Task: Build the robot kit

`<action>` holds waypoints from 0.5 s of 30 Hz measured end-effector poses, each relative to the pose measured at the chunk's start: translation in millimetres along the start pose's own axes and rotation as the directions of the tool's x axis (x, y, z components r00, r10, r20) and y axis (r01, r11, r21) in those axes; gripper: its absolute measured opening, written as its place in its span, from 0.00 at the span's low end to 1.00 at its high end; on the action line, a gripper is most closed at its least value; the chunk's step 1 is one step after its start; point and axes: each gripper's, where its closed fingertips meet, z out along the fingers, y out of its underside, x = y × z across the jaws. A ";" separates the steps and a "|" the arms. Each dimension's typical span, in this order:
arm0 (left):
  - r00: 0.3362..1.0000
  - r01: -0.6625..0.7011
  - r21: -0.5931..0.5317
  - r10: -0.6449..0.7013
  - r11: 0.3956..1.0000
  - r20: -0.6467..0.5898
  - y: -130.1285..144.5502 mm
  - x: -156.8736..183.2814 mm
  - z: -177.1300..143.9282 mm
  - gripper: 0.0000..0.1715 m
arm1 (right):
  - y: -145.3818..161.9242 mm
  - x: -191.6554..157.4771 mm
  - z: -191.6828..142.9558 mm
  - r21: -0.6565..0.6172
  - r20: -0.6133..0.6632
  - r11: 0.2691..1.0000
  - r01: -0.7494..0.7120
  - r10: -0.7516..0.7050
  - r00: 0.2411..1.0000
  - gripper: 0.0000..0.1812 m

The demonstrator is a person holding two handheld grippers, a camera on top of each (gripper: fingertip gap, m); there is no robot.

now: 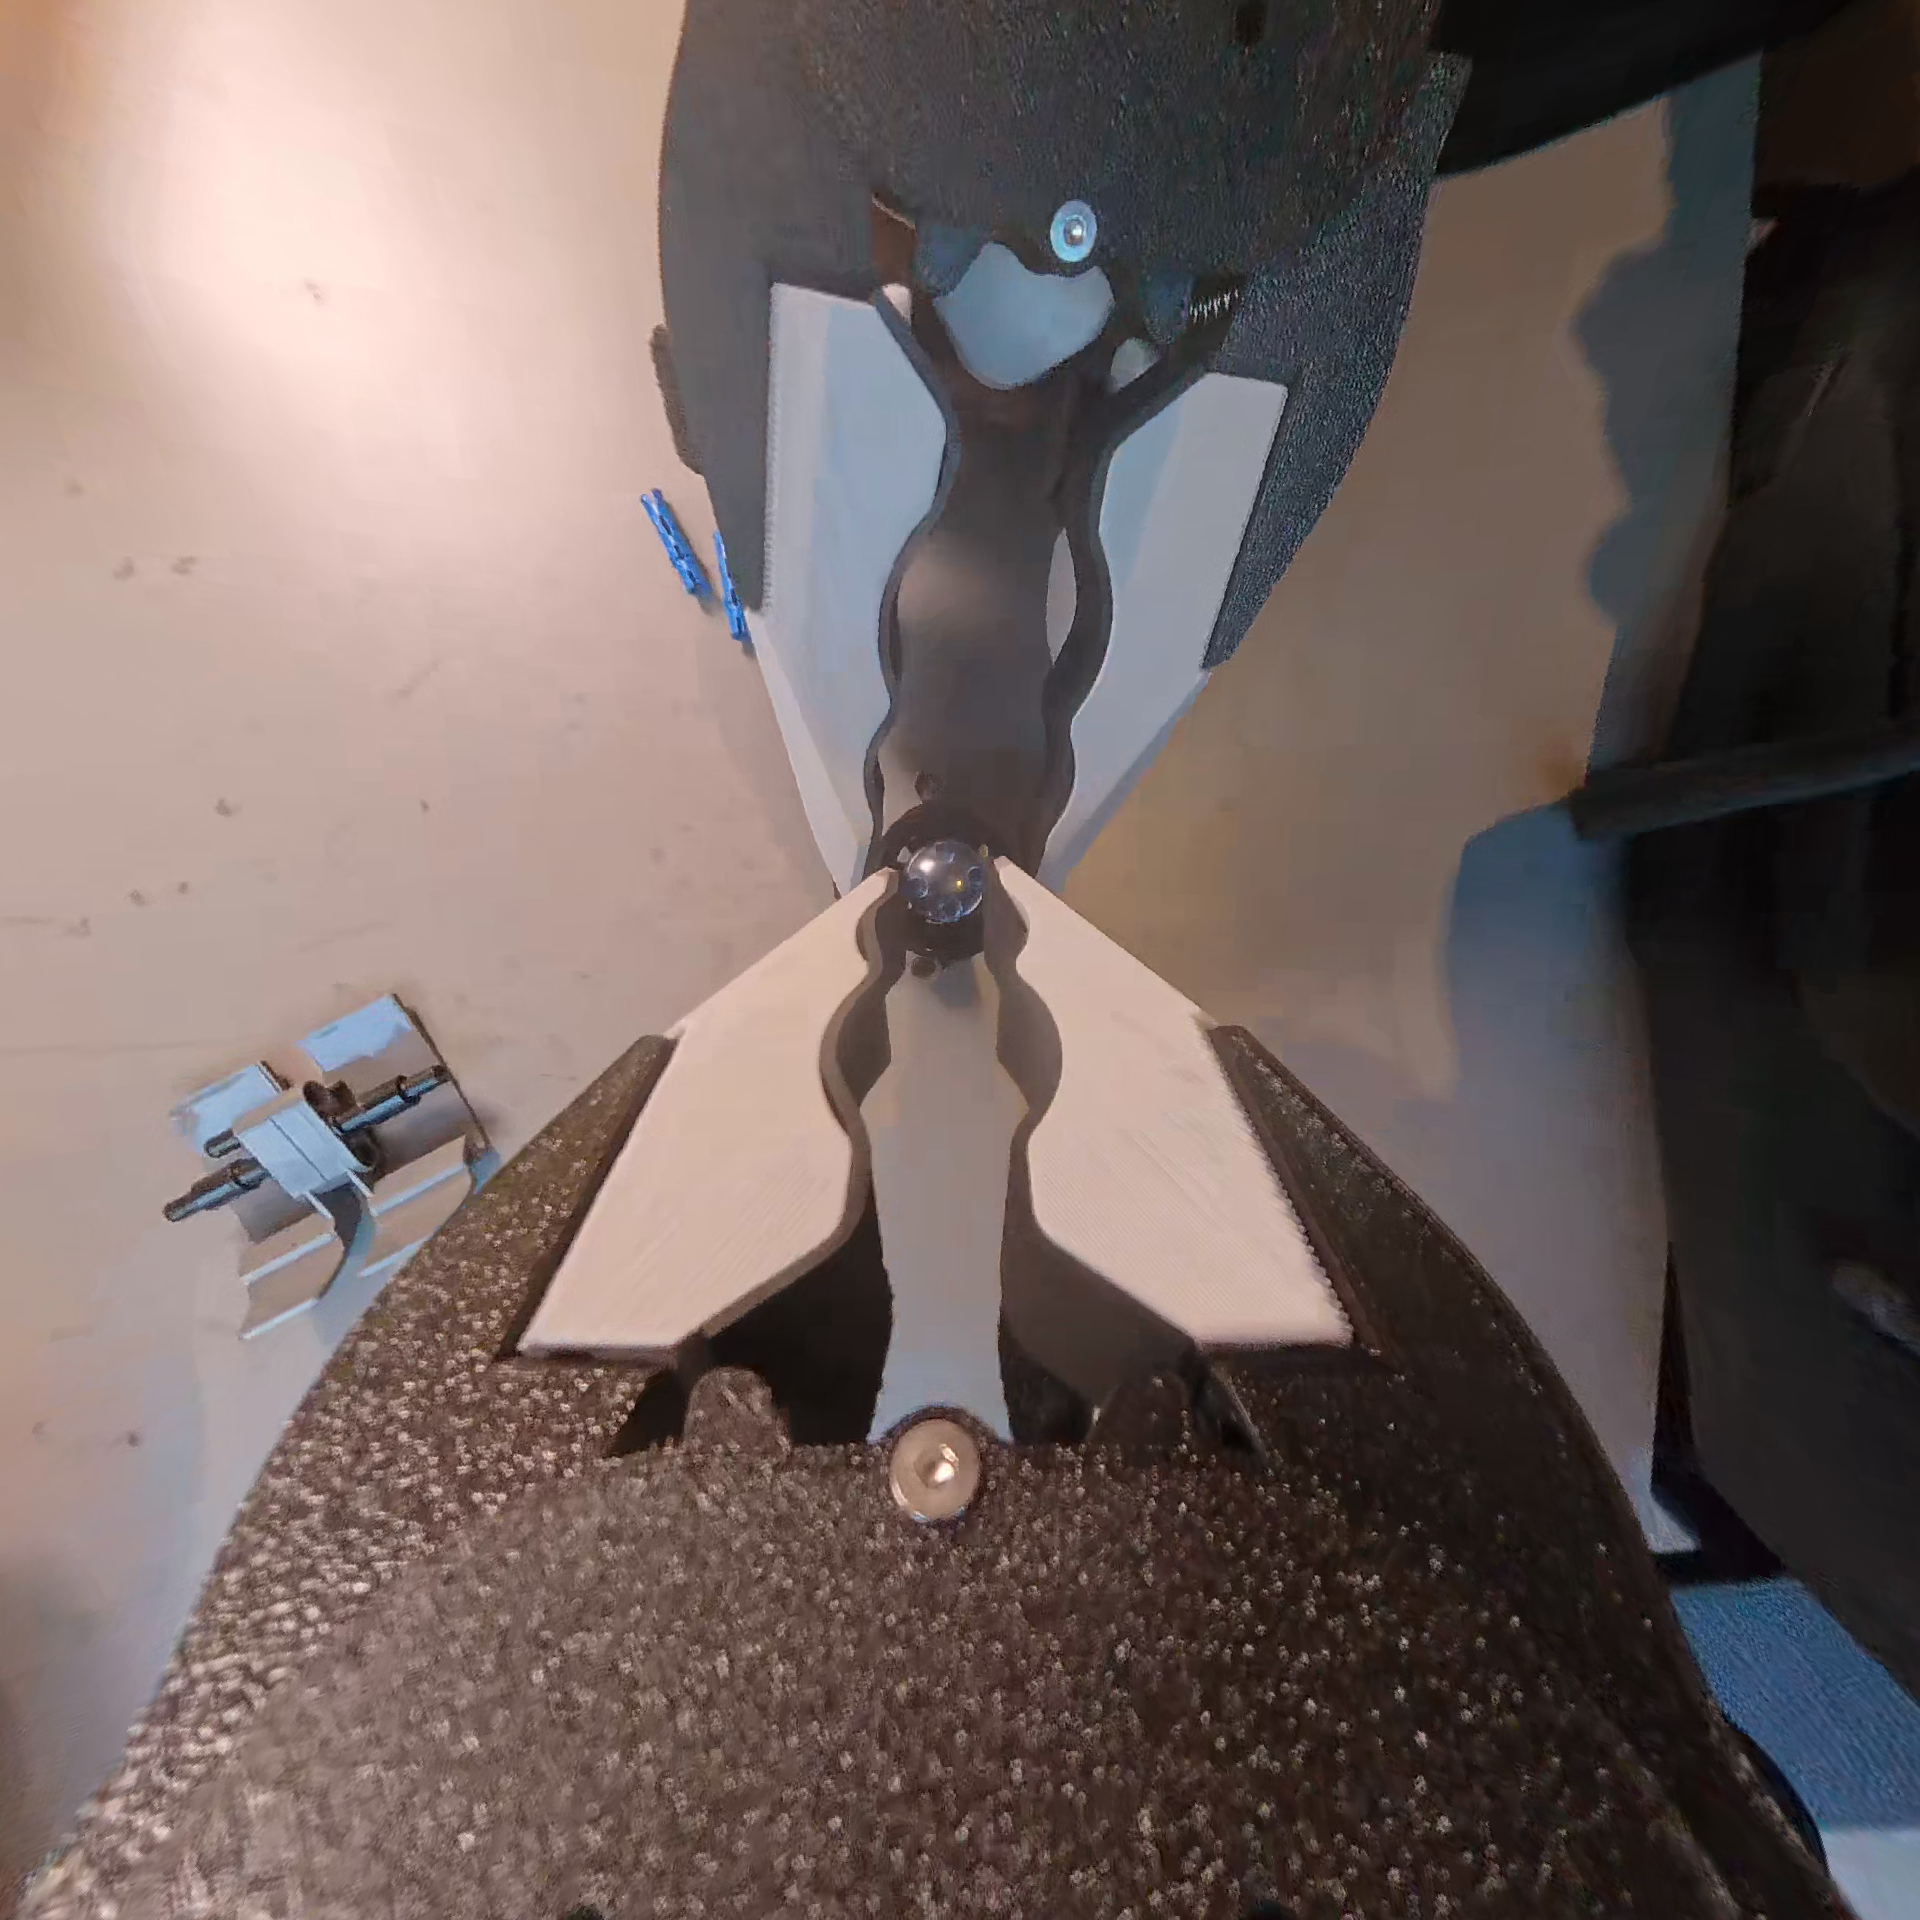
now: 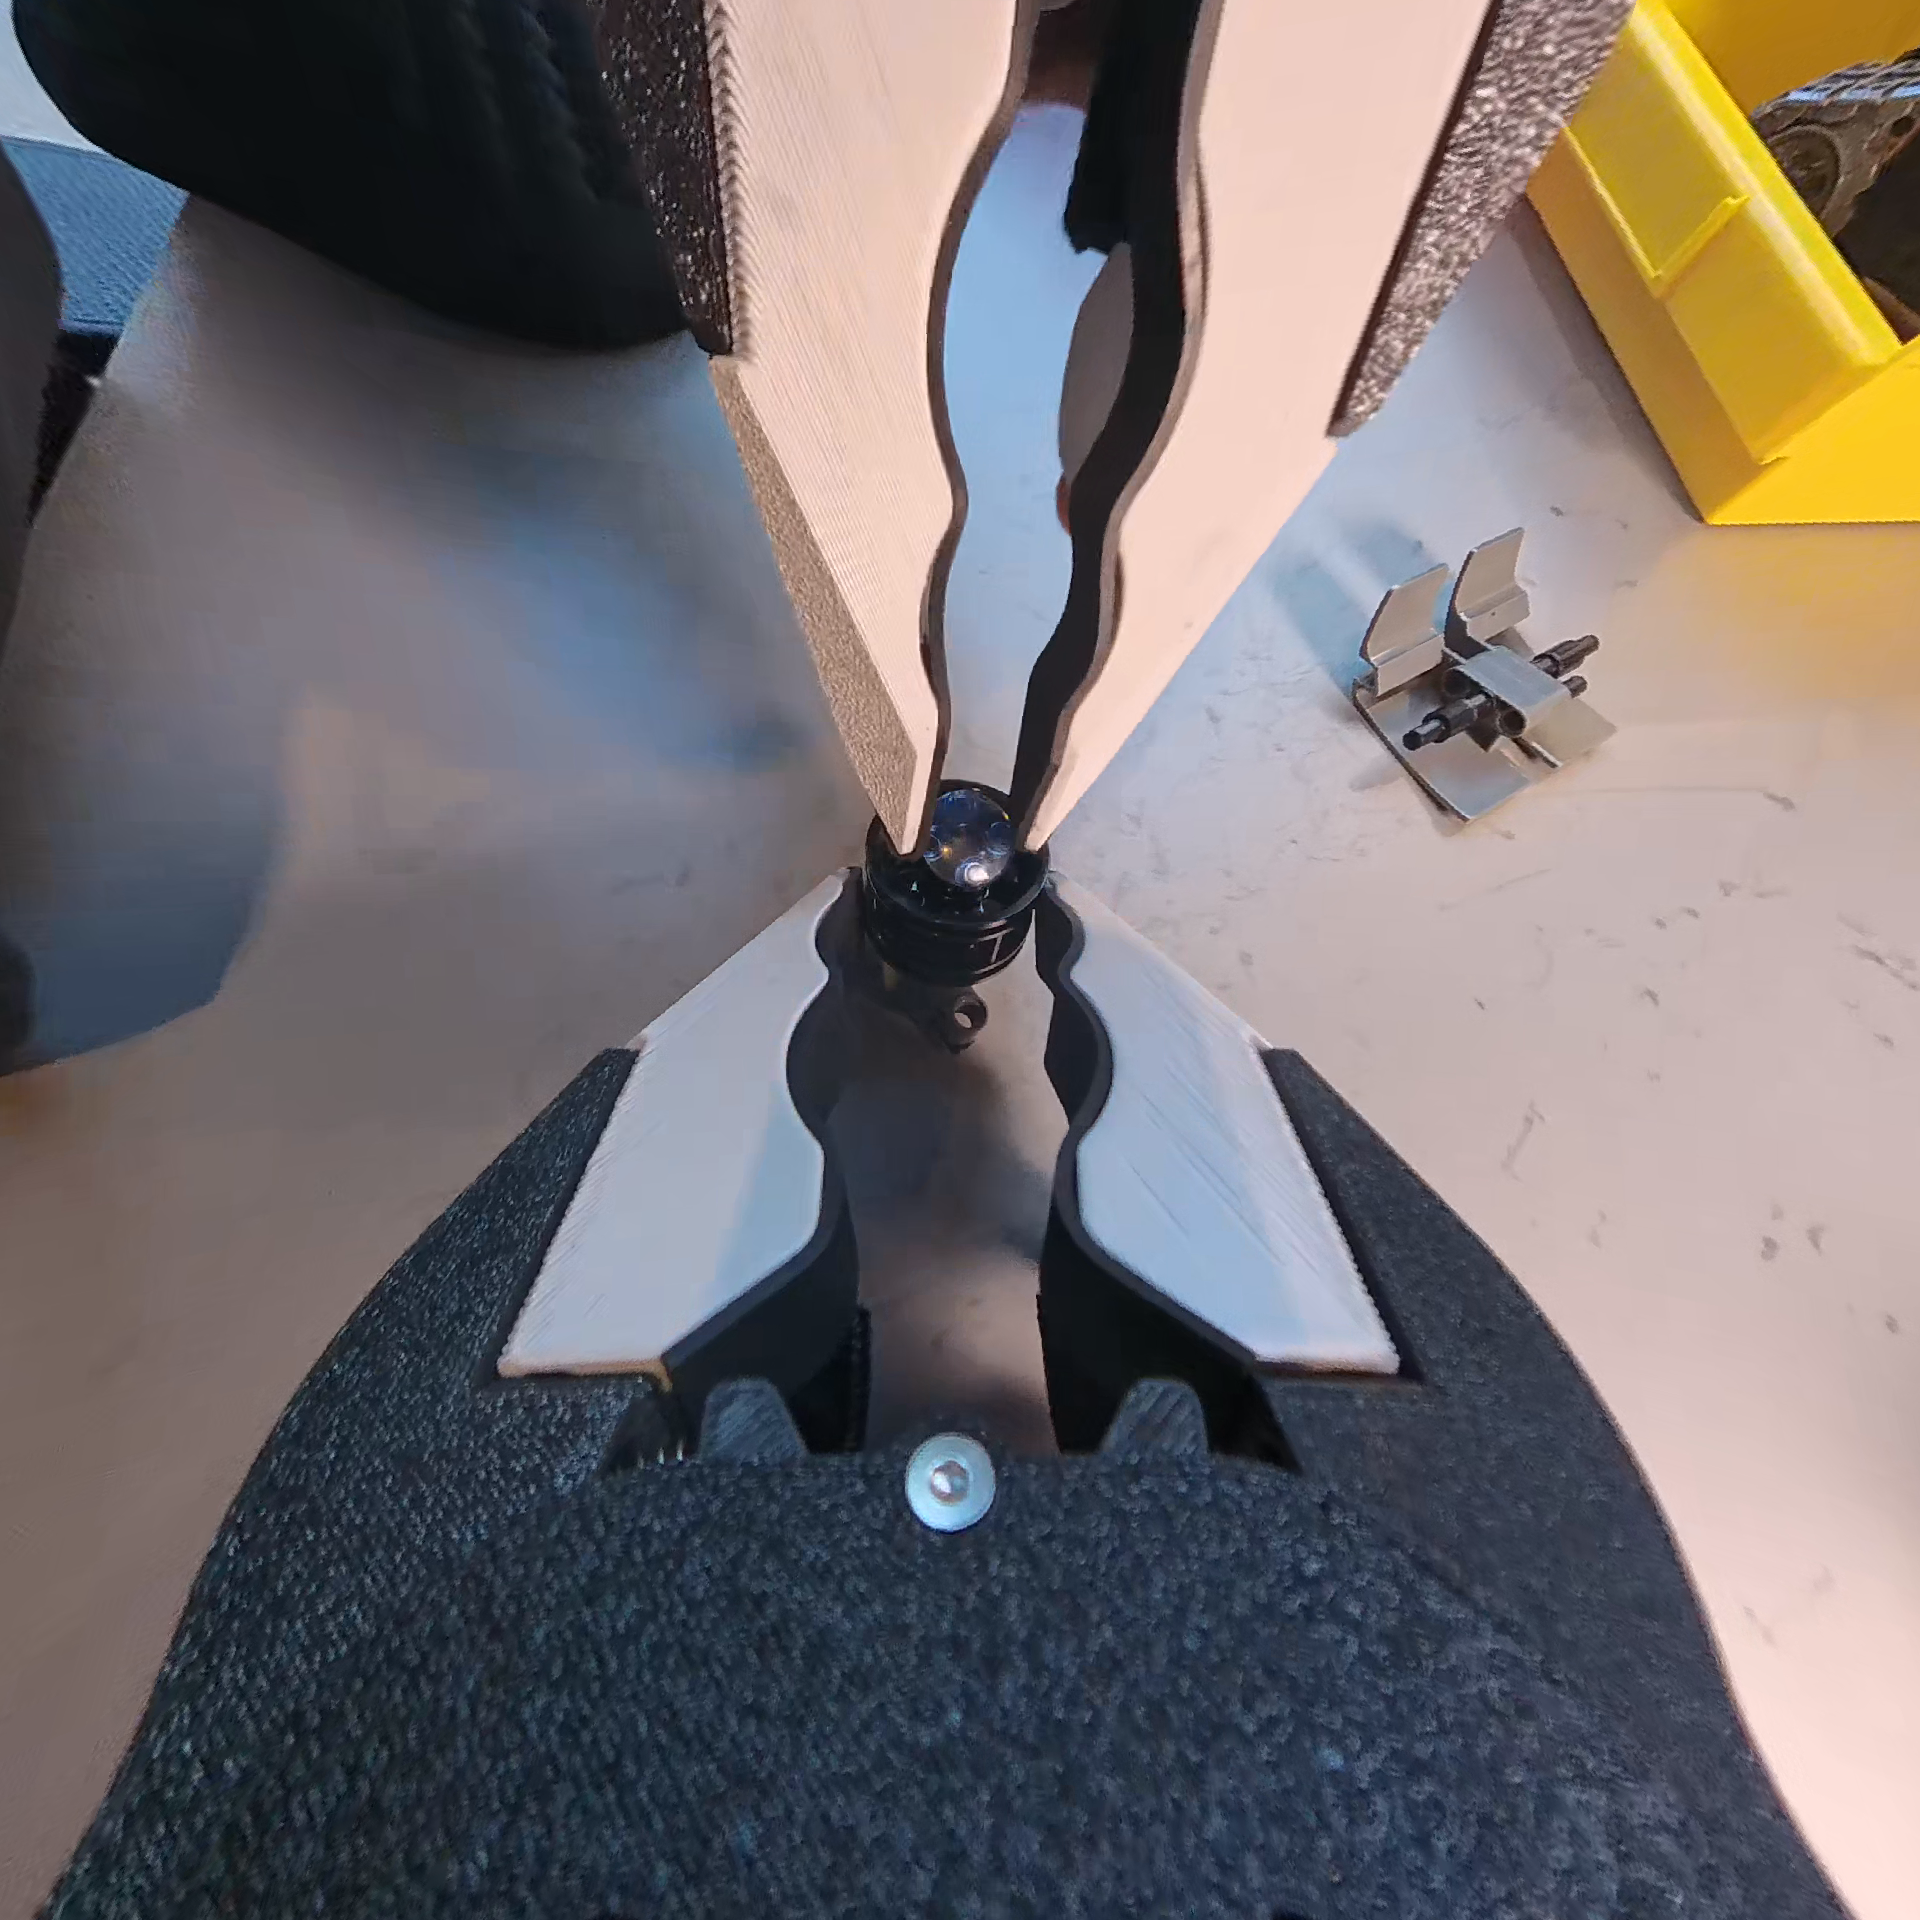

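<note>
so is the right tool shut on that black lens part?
Yes: right tool tips press both sides of the black lens part, no visible gap. Left tool grips its top.

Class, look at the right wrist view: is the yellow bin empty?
No: the yellow bin at the top right holds a dark, textured part.
</note>
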 end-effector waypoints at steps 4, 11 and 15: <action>0.999 0.023 0.013 -0.022 1.000 -0.042 2.3 5.1 1.0 0.08 | 1.3 -2.7 0.9 -0.008 0.002 1.000 0.029 -0.029 1.000 0.18; 0.996 0.081 0.067 -0.078 0.994 -0.048 0.9 4.8 2.2 0.08 | 2.3 -2.4 1.6 -0.016 0.011 1.000 0.019 -0.019 1.000 0.18; 0.997 0.082 0.108 -0.079 0.991 -0.027 -3.5 3.3 3.7 0.08 | 4.6 -0.4 0.9 -0.025 0.001 0.999 0.021 -0.020 1.000 0.18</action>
